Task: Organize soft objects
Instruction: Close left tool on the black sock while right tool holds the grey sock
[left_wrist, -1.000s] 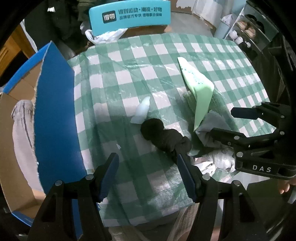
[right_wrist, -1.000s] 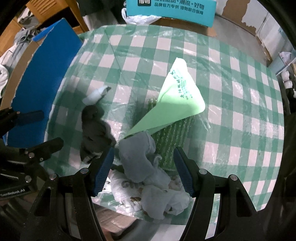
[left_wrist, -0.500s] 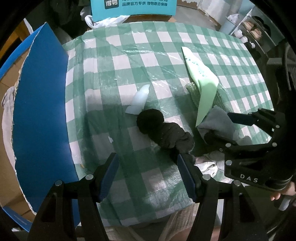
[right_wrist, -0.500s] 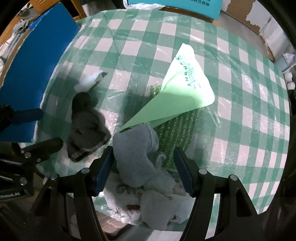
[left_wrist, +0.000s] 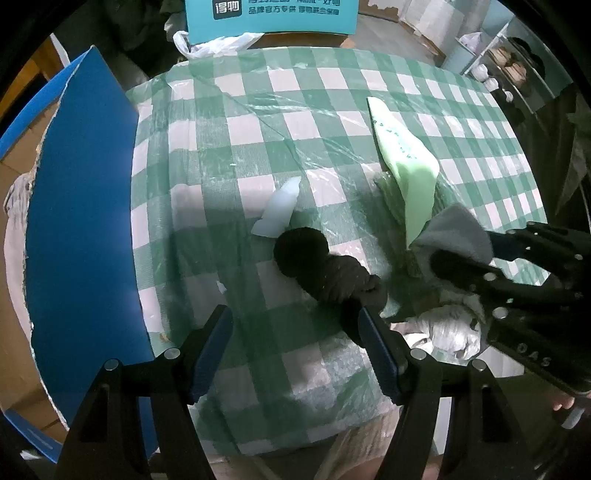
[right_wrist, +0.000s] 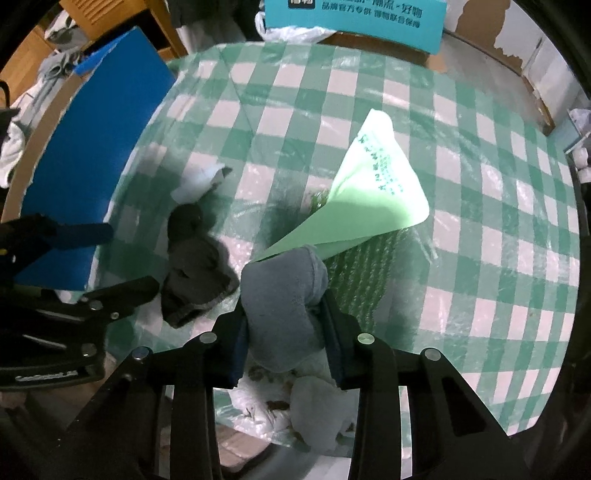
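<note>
Right gripper (right_wrist: 284, 328) pointing steeply down, jaws closing on a grey sock (right_wrist: 282, 299) — blue pads pressed to both sides of the bunched fabric. Just ahead of its fingertips: a pale green printed sheet (right_wrist: 373, 199) curling up off a green bubble-wrap pad (right_wrist: 369, 266), the sock's top touching the sheet's lower edge. Beneath and behind the jaws, crumpled white cloths (right_wrist: 314, 417) at the near edge of the green-and-white checked tablecloth (right_wrist: 480, 258). Off to its left, a dark grey sock (right_wrist: 199, 269) lying bunched on the cloth, with a small white scrap (right_wrist: 197, 181) just beyond that.

Left gripper (left_wrist: 295, 332) also aimed down, jaws opening, wide apart, nothing between the pads — only bare checked cloth. Dark sock's end touching or just beside its right finger (left_wrist: 376, 347); hard to tell which. Sock's rounded black tip ahead of the fingers, near the white scrap. To this gripper's left, a blue cardboard flap (left_wrist: 81, 221) standing against the table edge, part of an open carton holding pale fabric (left_wrist: 14, 229). Straight ahead beyond the table, a teal box with white lettering (left_wrist: 273, 14). Fingertips of a person's hand (left_wrist: 565, 410) visible at the right gripper's handle.
</note>
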